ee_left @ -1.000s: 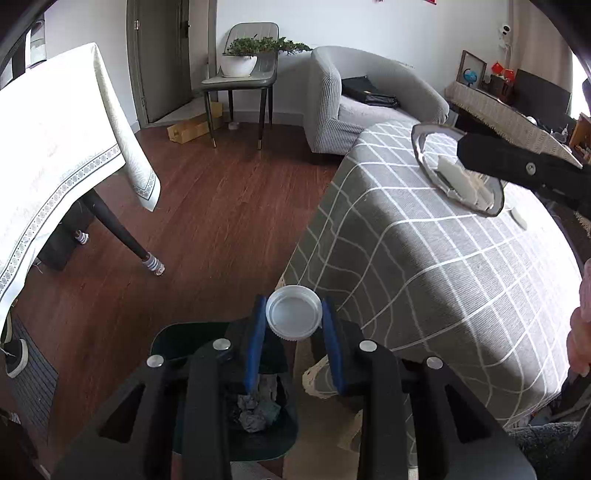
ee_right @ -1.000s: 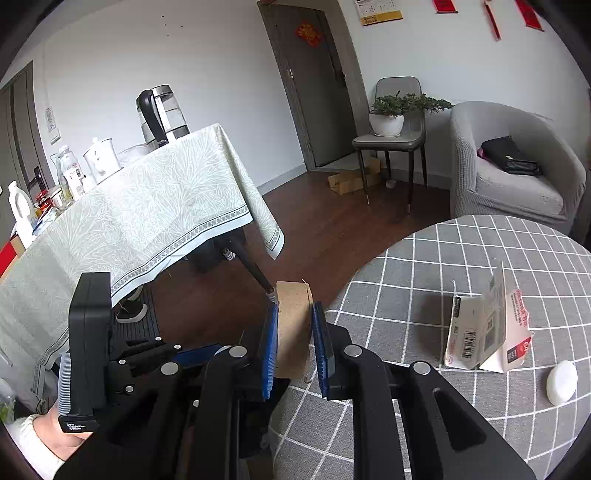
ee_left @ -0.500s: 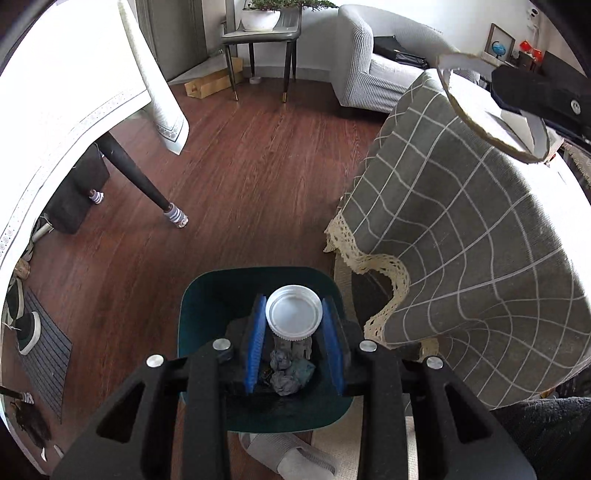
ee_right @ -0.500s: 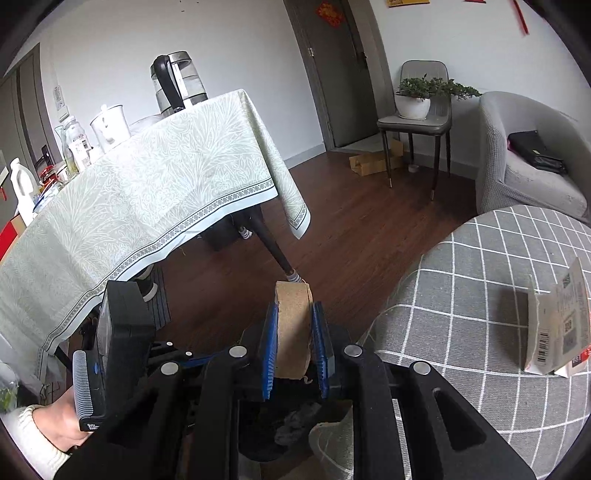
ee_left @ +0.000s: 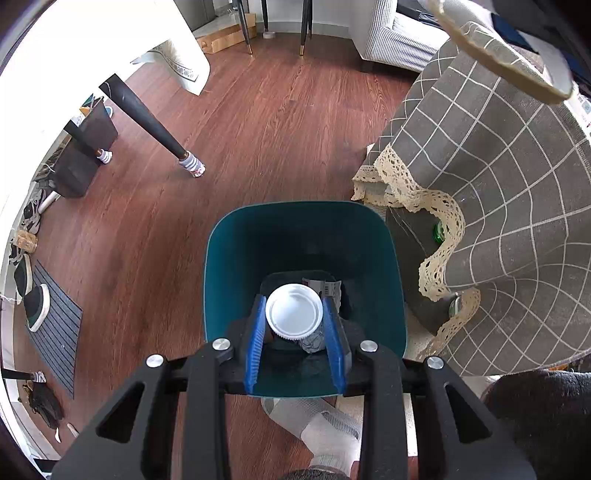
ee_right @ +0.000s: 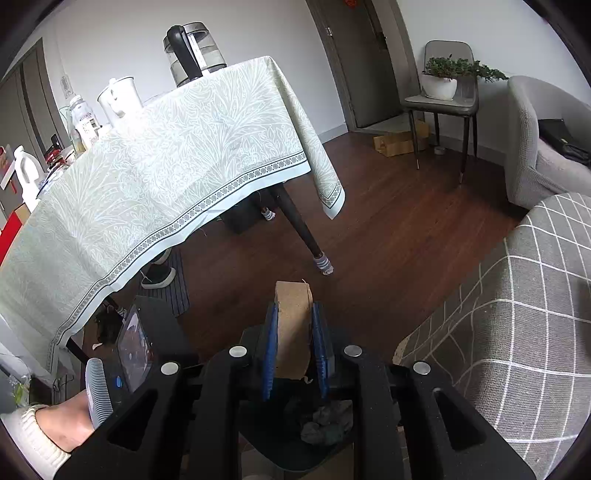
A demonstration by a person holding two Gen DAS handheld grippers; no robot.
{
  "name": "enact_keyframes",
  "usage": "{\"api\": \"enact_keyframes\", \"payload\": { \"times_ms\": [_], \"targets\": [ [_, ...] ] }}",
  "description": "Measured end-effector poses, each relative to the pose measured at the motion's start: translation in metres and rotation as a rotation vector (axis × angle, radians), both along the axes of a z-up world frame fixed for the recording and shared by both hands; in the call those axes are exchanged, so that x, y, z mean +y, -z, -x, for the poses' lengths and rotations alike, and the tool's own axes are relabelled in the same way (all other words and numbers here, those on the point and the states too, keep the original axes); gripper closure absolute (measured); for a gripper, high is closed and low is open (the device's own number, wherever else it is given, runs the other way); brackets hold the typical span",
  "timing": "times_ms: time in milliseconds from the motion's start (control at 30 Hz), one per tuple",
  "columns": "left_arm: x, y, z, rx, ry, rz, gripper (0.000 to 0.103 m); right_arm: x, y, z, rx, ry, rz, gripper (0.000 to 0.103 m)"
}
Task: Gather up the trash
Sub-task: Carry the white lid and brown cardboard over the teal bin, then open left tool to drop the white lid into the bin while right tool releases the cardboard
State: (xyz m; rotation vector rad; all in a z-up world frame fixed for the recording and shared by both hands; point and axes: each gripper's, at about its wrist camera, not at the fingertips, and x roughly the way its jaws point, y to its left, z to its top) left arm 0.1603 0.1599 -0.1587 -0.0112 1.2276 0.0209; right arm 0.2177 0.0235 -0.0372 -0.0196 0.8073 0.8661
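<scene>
Room: reddish-brown wood plank floor [ee_left: 280, 122]; white walls [ee_right: 258, 33]; dark grey door [ee_right: 365, 62]. Furniture: table under pale green leaf-patterned cloth [ee_right: 177, 162], black tapered legs in striped socks [ee_right: 324, 266]; round tabletop draped in grey checked, lace-edged cloth [ee_left: 495, 177]; grey ribbed armchair [ee_right: 535, 147]; grey chair carrying a white potted plant [ee_right: 441, 86]. Daylight, even.

No text, brand, number or sign is legible in either view. The bottle [ee_right: 84, 122] on the cloth-covered table [ee_right: 177, 155] carries a label with print too small to read. The wrapper [ee_left: 325, 286] in the trash bin [ee_left: 229, 258] appears to bear printed marks, possibly a barcode; unreadable.
</scene>
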Motion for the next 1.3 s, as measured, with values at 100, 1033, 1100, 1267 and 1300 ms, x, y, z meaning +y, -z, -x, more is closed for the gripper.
{"api": "enact_keyframes", "payload": {
  "times_ms": [100, 1033, 1100, 1267, 1300],
  "targets": [
    [0.004, 0.000, 0.003, -0.002, 0.004, 0.009, 0.060, 0.008, 0.004, 0.000, 0.006, -0.009, 0.007, 0.085],
    [0.043, -0.100, 0.018, -0.305, -0.153, 0.143, 0.043, 0.047, 0.084, 0.000, 0.104, -0.044, 0.223, 0.085],
    [0.046, -0.106, 0.018, -0.324, -0.164, 0.160, 0.043, 0.052, 0.092, 0.001, 0.110, -0.052, 0.242, 0.085],
    [0.049, -0.121, 0.019, -0.366, -0.192, 0.167, 0.041, 0.061, 0.106, 0.006, 0.119, -0.078, 0.292, 0.085],
    [0.048, -0.124, 0.020, -0.374, -0.197, 0.170, 0.041, 0.062, 0.109, 0.007, 0.118, -0.083, 0.303, 0.085]
  ]
}}
